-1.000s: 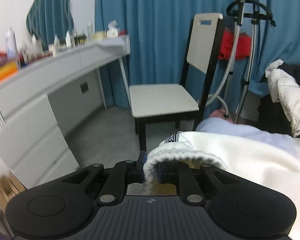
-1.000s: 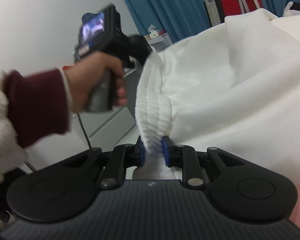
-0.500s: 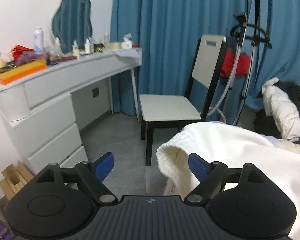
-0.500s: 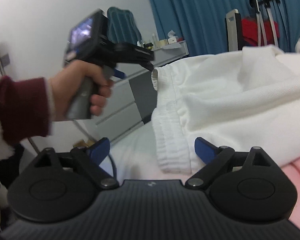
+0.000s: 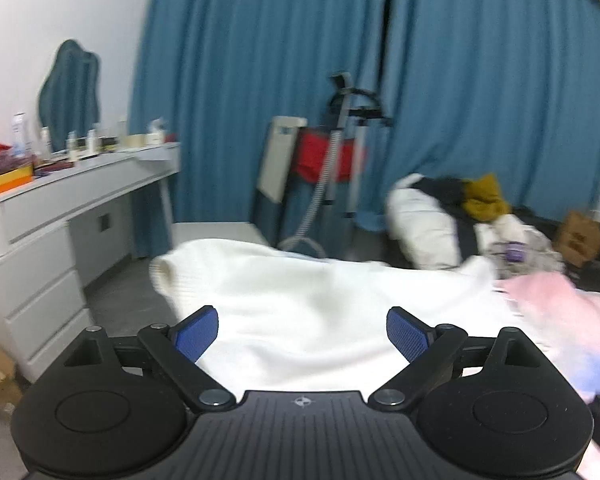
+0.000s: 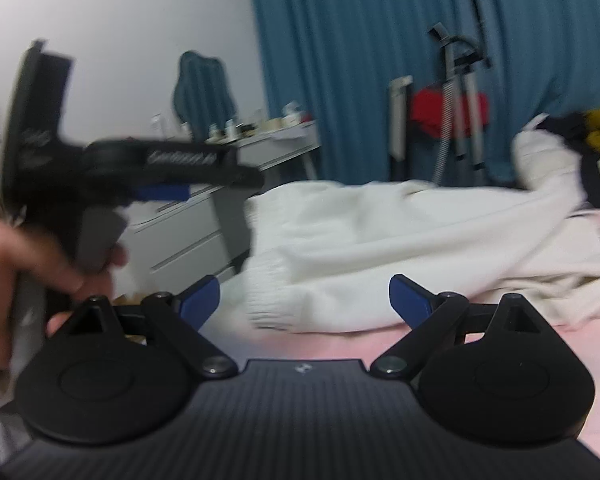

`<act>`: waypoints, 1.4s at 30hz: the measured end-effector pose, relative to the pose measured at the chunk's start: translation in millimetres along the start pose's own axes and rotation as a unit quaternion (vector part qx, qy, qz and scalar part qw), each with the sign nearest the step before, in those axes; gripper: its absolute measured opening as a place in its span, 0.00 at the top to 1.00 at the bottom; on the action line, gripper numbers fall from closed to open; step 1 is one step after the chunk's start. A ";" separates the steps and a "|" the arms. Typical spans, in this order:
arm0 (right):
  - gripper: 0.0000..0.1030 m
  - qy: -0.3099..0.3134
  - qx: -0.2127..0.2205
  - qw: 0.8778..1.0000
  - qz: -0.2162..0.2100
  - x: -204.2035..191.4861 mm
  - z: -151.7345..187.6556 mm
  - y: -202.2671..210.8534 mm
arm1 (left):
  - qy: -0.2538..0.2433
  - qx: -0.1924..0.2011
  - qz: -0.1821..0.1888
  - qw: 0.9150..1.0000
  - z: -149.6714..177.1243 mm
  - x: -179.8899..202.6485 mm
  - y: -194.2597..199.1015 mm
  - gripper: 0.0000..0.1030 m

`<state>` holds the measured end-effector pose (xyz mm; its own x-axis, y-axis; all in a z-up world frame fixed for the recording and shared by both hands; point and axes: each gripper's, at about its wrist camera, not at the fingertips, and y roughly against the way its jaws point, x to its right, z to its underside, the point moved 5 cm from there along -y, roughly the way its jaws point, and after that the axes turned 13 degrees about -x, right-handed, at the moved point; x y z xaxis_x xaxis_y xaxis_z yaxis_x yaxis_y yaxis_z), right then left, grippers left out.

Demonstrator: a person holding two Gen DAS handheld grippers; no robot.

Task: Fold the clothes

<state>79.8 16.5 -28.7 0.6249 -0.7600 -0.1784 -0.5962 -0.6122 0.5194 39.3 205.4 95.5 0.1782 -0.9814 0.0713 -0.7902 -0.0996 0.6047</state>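
While both tools gape, white garment [image 5: 300, 300] lies before steamer [image 5: 340, 160]

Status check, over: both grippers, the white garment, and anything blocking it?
Left gripper open, empty. Right gripper open, empty. White garment lies released on the pink bedding, ribbed hem toward the grippers. Nothing on top of it.

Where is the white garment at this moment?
The white garment lies on the pink bedding, ahead of the open right gripper; in the left wrist view it lies ahead of the open left gripper.
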 end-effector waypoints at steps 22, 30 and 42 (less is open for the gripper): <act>0.10 -0.094 0.031 0.978 0.186 188.0 35.5 101.9 | -0.244 -0.029 0.023 0.969 19.9 231.7 -159.8 0.09; 0.10 -0.201 -0.010 0.962 0.187 258.2 62.9 75.4 | -0.293 -0.040 -0.006 0.955 -23.0 314.5 -295.9 0.10; 0.10 -0.249 -0.036 0.952 0.176 299.6 90.6 23.2 | -0.271 -0.050 -0.026 0.961 -69.7 313.3 -343.4 0.94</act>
<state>207.5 -245.1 -145.9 0.0654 -0.9356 -0.3468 -0.6774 -0.2968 0.6730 407.3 -56.5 -34.4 -0.1365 -0.9192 -0.3694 -0.7238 -0.1620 0.6707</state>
